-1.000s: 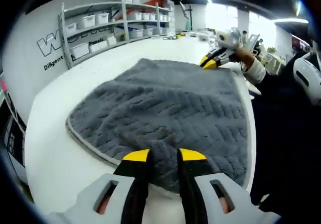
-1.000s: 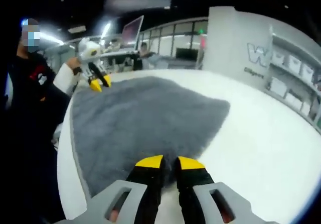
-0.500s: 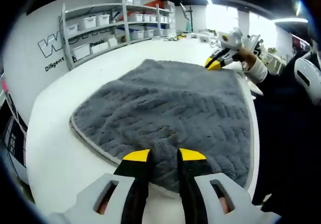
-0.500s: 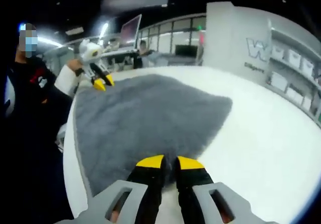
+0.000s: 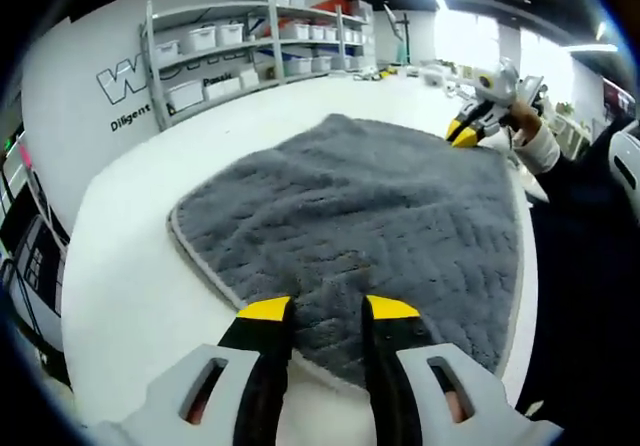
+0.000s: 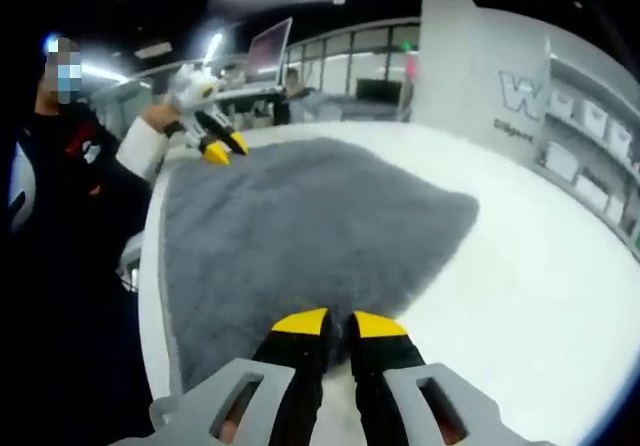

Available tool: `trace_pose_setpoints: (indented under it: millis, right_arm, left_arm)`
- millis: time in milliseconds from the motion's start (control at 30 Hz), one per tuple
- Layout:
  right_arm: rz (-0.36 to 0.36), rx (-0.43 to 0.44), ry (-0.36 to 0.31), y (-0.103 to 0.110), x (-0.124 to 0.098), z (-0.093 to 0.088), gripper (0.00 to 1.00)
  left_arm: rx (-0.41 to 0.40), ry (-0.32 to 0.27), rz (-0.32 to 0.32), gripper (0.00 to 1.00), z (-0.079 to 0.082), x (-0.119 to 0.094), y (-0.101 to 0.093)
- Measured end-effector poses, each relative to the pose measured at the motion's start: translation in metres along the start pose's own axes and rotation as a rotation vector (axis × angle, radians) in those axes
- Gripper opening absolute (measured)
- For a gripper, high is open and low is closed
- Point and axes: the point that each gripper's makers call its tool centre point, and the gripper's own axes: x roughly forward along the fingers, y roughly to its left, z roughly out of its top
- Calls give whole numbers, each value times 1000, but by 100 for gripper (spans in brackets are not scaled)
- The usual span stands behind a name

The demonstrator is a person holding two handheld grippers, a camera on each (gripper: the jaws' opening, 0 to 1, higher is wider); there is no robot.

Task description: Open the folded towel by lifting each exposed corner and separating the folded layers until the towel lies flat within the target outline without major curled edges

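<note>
Grey towel (image 5: 370,226) lay spread on the white table (image 5: 120,266), one edge close to the table's near side by the person; no target outline could be made out, so fit to it could not be judged.

Left gripper (image 5: 330,311) had its jaws a narrow gap apart with a towel corner between the yellow tips; it appeared pinched on the cloth. Right gripper (image 6: 334,324) had its jaws nearly together at the opposite near corner; whether cloth was actually caught there I could not tell, since the tips hid the edge.

Risks, as judgement: if one corner slipped free during a pull, the towel would likely skew and bunch toward the held side; uneven pulling could curl the pale hem (image 5: 205,266) under; a pull toward the person could carry the near edge off the table.

Left gripper view showed the hem along the towel's left edge, the shelves (image 5: 250,51) with bins behind, and the right gripper (image 5: 468,128) at the far corner. Right gripper view showed instead the person's sleeve (image 6: 140,148) and the left gripper (image 6: 222,146) raised at the far corner, apparently lifted a little off the table.
</note>
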Motion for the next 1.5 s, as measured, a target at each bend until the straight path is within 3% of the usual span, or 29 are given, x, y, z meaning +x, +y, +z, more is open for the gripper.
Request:
trace_pose_setpoints:
  millis: [367,1067,1133,1367,1500]
  right_arm:
    - [6,-2,22,7,-2,-1,5]
    - [30,-47,-10,3,0,0,6]
    - [36,-130,-29,3,0,4,6]
    - [19,-172,-67,1,-2,14,6]
    - [19,-215,-159,7,-7,34,6]
  left_arm:
    - [-4,-6,22,29,1,2,6]
    - [-66,7,13,23,-2,1,2]
    - [-51,2,9,23,-1,1,2]
    - [-61,-20,-3,24,1,-1,5]
    - [-73,-50,23,24,6,-6,12]
